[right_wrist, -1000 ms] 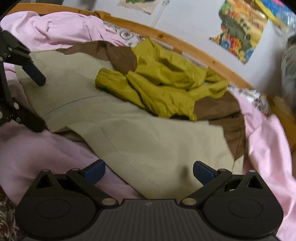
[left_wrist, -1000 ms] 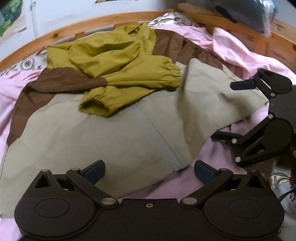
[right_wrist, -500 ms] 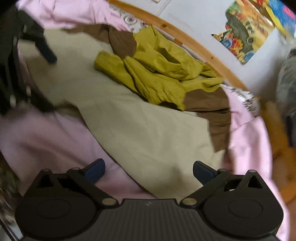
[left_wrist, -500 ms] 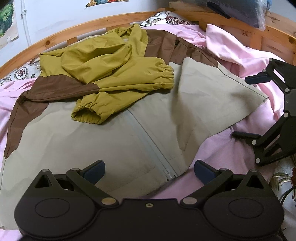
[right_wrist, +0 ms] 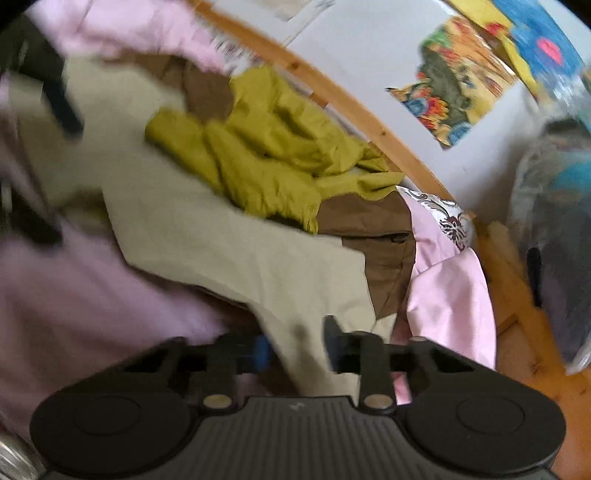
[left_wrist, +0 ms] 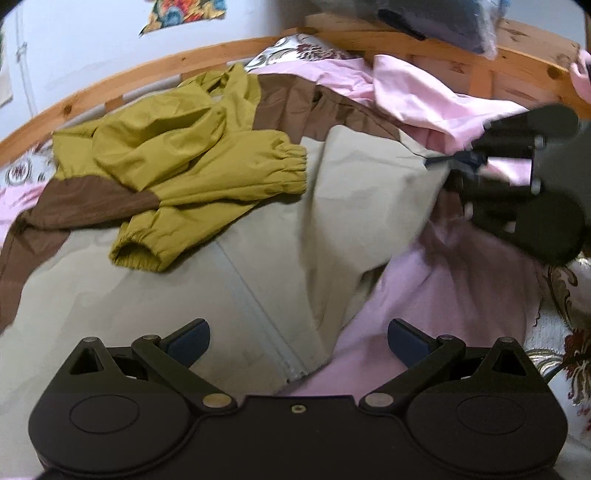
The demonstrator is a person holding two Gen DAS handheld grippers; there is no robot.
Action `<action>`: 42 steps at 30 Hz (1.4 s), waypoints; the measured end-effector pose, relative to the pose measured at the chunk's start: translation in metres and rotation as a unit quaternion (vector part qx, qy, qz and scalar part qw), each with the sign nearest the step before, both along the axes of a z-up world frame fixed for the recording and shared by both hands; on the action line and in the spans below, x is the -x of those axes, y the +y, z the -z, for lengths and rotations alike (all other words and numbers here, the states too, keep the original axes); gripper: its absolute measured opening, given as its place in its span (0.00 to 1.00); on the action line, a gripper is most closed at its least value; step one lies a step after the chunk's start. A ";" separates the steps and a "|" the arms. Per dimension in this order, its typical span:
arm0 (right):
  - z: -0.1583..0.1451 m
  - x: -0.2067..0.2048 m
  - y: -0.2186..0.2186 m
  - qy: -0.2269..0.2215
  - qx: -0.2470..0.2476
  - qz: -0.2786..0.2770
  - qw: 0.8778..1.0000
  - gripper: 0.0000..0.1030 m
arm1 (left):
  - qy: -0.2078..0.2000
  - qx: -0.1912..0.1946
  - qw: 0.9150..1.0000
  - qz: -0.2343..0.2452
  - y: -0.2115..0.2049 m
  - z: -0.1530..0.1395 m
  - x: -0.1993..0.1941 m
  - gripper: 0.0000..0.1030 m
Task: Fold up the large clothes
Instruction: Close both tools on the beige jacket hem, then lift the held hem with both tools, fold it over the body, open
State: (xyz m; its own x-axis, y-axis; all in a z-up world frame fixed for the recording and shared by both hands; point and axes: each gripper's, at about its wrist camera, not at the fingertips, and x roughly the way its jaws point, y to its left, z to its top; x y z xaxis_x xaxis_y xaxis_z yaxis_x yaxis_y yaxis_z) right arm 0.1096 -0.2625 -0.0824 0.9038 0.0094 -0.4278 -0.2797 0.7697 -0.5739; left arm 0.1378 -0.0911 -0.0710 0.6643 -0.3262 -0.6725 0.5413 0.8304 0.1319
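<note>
A large jacket (left_wrist: 229, 266) lies spread on the bed: beige body, brown shoulders, mustard sleeves (left_wrist: 207, 173) folded over the chest, zip down the middle. My left gripper (left_wrist: 297, 339) is open, just above the jacket's bottom hem by the zip. My right gripper (right_wrist: 297, 350) is shut on the jacket's beige side corner (right_wrist: 295, 280). It shows in the left wrist view (left_wrist: 454, 162) at the jacket's right edge, blurred. The left gripper shows blurred at the far left of the right wrist view (right_wrist: 55, 99).
A pink sheet (left_wrist: 436, 295) covers the bed. A wooden bed rail (left_wrist: 147, 74) curves along the far side. A pink crumpled cover (left_wrist: 424, 96) lies at the back right. A dark bag (left_wrist: 436, 14) rests on the rail. Posters (right_wrist: 450, 96) hang on the wall.
My right gripper moved in to the jacket's right corner and closed on it; the beige flap has lifted slightly. My left gripper stayed open near the hem.
</note>
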 end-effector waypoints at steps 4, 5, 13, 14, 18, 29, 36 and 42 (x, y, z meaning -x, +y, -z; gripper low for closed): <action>-0.029 0.003 -0.014 -0.027 -0.102 0.004 0.994 0.05 | -0.023 -0.019 1.000 0.003 -0.013 0.000 -0.002 0.99; -0.036 0.002 -0.018 -0.033 -0.128 0.006 0.991 0.05 | -0.026 -0.021 0.999 -0.001 -0.017 -0.001 -0.004 0.99; -0.065 -0.005 -0.033 -0.074 -0.228 0.006 0.971 0.04 | -0.064 -0.062 0.995 -0.035 -0.027 -0.003 -0.015 0.87; -0.066 -0.004 -0.033 -0.079 -0.230 0.005 0.970 0.04 | -0.068 -0.066 0.994 -0.047 -0.023 -0.003 -0.016 0.83; -0.066 0.001 -0.035 -0.095 -0.232 0.012 0.968 0.03 | -0.069 -0.076 0.990 -0.094 0.004 -0.005 -0.014 0.73; -0.068 0.007 -0.038 -0.125 -0.223 0.037 0.966 0.02 | -0.108 -0.159 0.958 -0.214 0.114 -0.006 0.014 0.46; -0.059 0.010 -0.032 -0.128 -0.188 0.046 0.973 0.01 | -0.098 -0.140 0.960 -0.220 0.152 -0.011 0.013 0.02; -0.064 0.029 -0.029 -0.138 -0.168 0.042 0.975 0.01 | -0.167 -0.079 0.957 -0.226 0.151 -0.051 0.041 0.00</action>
State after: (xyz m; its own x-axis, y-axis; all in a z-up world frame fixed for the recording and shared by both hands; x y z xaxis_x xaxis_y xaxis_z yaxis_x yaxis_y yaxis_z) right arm 0.0809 -0.2919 -0.0187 0.9877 0.0289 -0.1537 -0.0788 0.9410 -0.3290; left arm 0.0968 0.0598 -0.0205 0.8995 0.1327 -0.4163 0.0386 0.9249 0.3782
